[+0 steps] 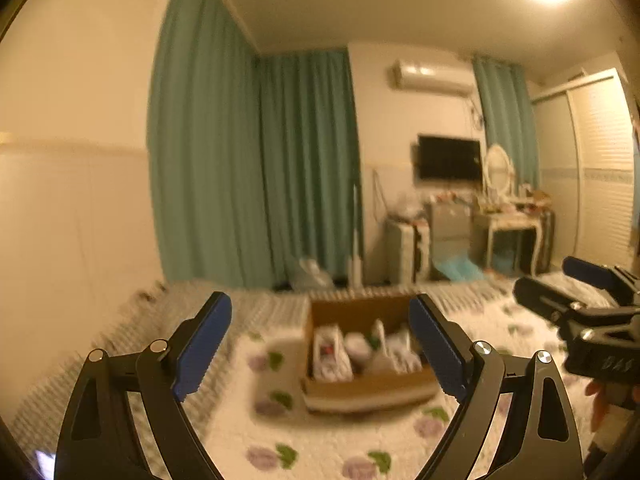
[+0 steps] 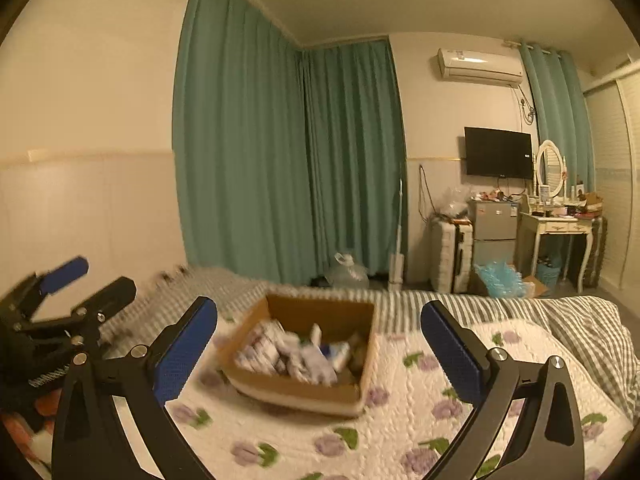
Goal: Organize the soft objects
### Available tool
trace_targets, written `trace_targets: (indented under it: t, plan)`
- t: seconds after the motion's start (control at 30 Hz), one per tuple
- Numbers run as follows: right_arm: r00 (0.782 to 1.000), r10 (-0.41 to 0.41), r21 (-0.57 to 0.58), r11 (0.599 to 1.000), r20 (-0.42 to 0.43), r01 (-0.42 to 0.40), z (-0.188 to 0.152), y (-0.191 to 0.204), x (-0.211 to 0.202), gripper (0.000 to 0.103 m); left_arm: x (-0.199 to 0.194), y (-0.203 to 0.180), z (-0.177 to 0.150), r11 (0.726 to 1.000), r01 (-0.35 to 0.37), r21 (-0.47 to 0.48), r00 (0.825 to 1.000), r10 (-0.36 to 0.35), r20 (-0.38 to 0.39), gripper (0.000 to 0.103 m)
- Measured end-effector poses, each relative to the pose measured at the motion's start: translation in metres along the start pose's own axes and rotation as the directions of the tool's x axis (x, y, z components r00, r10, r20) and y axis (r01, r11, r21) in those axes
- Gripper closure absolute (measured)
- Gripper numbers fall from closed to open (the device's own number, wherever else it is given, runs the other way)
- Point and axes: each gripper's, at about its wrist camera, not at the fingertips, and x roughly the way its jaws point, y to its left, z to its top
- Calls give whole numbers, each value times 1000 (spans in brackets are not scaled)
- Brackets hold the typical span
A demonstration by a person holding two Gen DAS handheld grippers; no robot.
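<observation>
L tool [image 1: 320, 344] released – empty | R tool [image 2: 318, 350] released – empty | cardboard box [image 2: 304, 394] on quilt [image 2: 400, 432]

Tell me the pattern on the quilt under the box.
White quilt with purple flowers and green leaves; clearest in the right wrist view.

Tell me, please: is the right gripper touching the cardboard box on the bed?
Apart. In the right wrist view the right gripper is open and empty, and the cardboard box sits on the floral quilt beyond its fingertips, with quilt visible between them.
</observation>
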Motion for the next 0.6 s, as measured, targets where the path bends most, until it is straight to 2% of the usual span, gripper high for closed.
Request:
trace_targets:
  t: [0.03,0.13,0.27,0.6]
  plan:
    - [1000,-9,-8,1000,-28,9,-11,1,9,1,11,1,-11,1000,30,-7,999,-30,-29,12]
    - [996,-18,3,1000,-90,18,-34,1,31,1,31,-2,-36,1000,18,-15,995,-19,-94,12]
    - [992,-30,4,1000,-122,31,-45,-2,42,1,43,-6,-47,1000,15,-3,990,-15,-139,12]
    - [988,-48,15,999,-144,51,-48,-3,47,1,34,-4,-68,1000,8,13,987,-6,-163,12]
